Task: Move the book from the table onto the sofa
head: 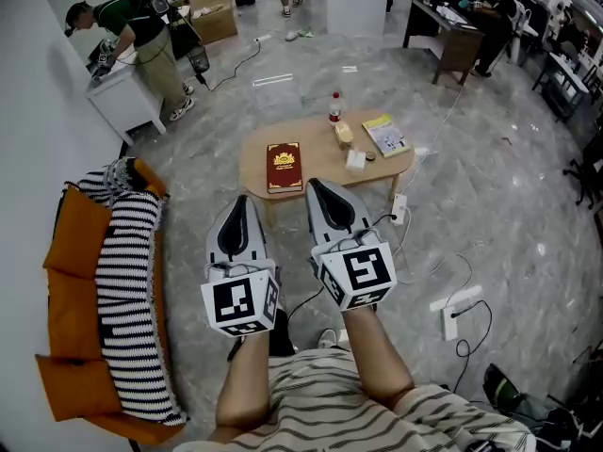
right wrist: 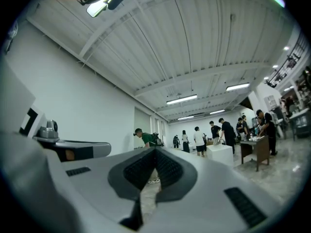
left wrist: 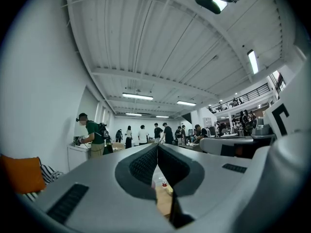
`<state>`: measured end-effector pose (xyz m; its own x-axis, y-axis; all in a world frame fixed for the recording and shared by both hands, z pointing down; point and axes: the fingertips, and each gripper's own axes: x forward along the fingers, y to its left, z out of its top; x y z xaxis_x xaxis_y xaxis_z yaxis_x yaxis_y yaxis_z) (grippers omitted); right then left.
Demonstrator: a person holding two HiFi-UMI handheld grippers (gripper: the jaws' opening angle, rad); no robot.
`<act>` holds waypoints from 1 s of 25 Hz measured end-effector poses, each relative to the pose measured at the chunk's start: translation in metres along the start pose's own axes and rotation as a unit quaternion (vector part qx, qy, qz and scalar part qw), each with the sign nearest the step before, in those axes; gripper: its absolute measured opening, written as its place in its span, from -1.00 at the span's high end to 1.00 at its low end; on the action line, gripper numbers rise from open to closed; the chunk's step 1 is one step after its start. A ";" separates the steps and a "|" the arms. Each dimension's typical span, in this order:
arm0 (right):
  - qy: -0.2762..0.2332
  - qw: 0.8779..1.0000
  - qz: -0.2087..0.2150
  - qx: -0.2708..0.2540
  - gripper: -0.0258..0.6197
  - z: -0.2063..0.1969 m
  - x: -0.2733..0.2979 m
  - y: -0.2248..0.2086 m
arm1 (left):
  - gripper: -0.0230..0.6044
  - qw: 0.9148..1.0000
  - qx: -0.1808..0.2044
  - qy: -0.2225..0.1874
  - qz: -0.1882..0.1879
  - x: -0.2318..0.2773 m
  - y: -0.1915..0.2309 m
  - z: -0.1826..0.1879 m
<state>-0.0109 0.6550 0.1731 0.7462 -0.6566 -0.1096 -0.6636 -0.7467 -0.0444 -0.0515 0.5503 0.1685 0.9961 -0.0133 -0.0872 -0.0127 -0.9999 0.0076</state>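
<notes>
Stretching across a big open workroom, the grey marbled floor [head: 509, 215] carries desks and several people at the far end. One person [head: 141, 36] in green bends over a white cabinet by the left wall. An orange sofa [head: 71, 243] with a striped throw [head: 127, 290] stands along that wall, near the low oval wooden table [head: 320, 158] in the middle.

On the table's left part lies the red book [head: 284, 166], flat and cover up. A yellow booklet [head: 385, 134] and a bottle [head: 334, 107] sit further right on the top.

The left gripper [head: 240, 201] and right gripper [head: 316, 185] are held side by side on the near side of the table, pointing toward it. The book shows just beyond and between their tips, touched by neither. Both claws are clenched tight, pads pressed together with nothing in them.
</notes>
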 end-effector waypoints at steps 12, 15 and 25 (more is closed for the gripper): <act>0.017 1.000 -0.022 -0.011 0.88 -0.022 0.114 -0.039 | 0.90 0.999 -0.026 -0.003 -0.020 0.119 0.053 -0.017; 0.020 0.999 -0.028 -0.010 0.88 -0.024 0.153 -0.038 | 0.90 1.000 -0.024 -0.003 -0.020 0.151 0.087 -0.015; 0.014 0.998 -0.054 -0.013 0.88 -0.032 0.270 -0.034 | 0.90 0.997 -0.055 0.009 -0.046 0.244 0.164 -0.031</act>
<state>0.2147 0.4993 0.1768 0.8148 -0.5747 -0.0768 -0.5780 -0.8155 -0.0289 0.1926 0.3832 0.1798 0.9940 0.0798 -0.0748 0.0878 -0.9900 0.1102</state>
